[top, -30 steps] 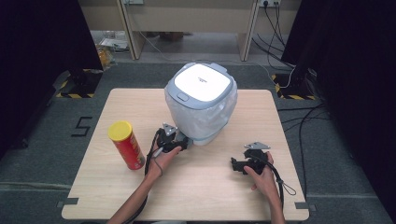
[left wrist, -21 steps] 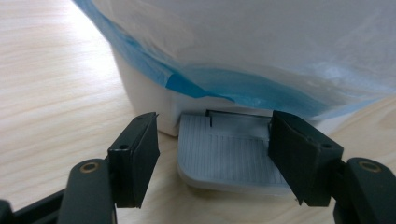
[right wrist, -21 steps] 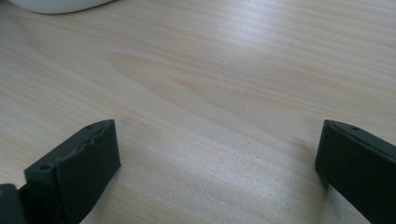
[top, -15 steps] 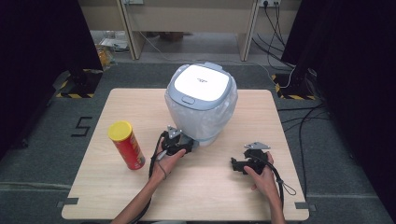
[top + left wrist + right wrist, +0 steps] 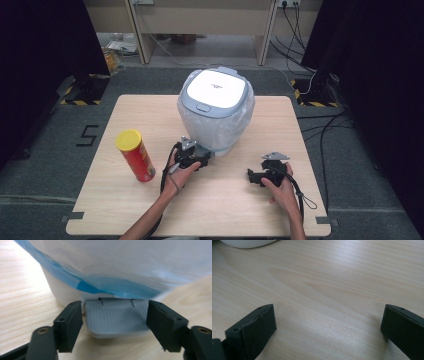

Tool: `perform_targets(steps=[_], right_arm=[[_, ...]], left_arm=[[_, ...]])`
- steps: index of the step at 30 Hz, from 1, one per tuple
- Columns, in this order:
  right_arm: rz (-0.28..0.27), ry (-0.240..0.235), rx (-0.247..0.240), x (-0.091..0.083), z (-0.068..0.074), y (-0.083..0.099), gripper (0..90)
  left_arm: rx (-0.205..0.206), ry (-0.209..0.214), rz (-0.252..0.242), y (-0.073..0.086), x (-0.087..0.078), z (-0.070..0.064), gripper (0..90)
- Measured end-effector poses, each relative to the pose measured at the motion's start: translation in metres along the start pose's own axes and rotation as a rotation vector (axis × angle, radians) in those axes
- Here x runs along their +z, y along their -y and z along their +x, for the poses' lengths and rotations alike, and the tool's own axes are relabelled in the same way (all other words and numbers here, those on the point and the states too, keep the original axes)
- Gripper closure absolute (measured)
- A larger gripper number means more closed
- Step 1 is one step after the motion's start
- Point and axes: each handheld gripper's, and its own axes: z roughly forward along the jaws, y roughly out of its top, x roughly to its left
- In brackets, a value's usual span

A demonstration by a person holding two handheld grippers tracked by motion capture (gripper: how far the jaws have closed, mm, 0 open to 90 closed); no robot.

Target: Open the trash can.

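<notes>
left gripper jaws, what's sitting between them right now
A grey ribbed pedal at the foot of the bin, below its blue liner. The left gripper is open, its jaws on either side, not touching; the left gripper view shows it.

Legible markings limited to a single white numeral "5" painted on the grey floor left of the table; small dark logo on white lid of the bin and print on red can too small to read.
</notes>
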Motion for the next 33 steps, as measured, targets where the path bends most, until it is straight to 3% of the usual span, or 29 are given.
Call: perform_targets(steps=[5, 10, 14, 17, 20, 22, 26, 29, 33], right_arm=[[0.000, 0.000, -0.001, 0.000, 0.000, 0.000, 0.3], [-0.001, 0.006, 0.004, 0.000, 0.001, 0.000, 0.3], [-0.003, 0.013, 0.004, 0.000, 0.002, 0.000, 1.5], [-0.007, -0.006, -0.013, -0.002, 0.007, 0.000, 6.3], [-0.026, -0.036, -0.051, -0.005, 0.013, -0.001, 21.1], [-0.034, -0.048, -0.090, -0.006, 0.019, -0.002, 13.6], [-0.075, -0.121, -0.129, -0.010, 0.036, -0.006, 15.0], [-0.091, -0.149, -0.144, -0.009, 0.049, -0.013, 15.4], [-0.117, -0.206, -0.187, -0.005, 0.075, -0.028, 16.8]], left_arm=[[0.078, 0.025, 0.003, 0.004, -0.019, -0.003, 24.4], [0.107, 0.074, 0.013, 0.016, -0.038, -0.006, 23.6], [0.167, 0.091, 0.020, 0.025, -0.052, -0.012, 23.4], [0.178, 0.093, 0.037, 0.036, -0.060, -0.008, 23.4], [0.183, 0.085, 0.050, 0.044, -0.065, -0.002, 23.1], [0.199, 0.060, 0.072, 0.057, -0.072, 0.007, 23.1], [0.201, 0.033, 0.089, 0.068, -0.081, 0.018, 22.8], [0.206, 0.009, 0.085, 0.073, -0.089, 0.023, 22.6], [0.230, 0.006, 0.126, 0.078, -0.096, 0.026, 22.2]])
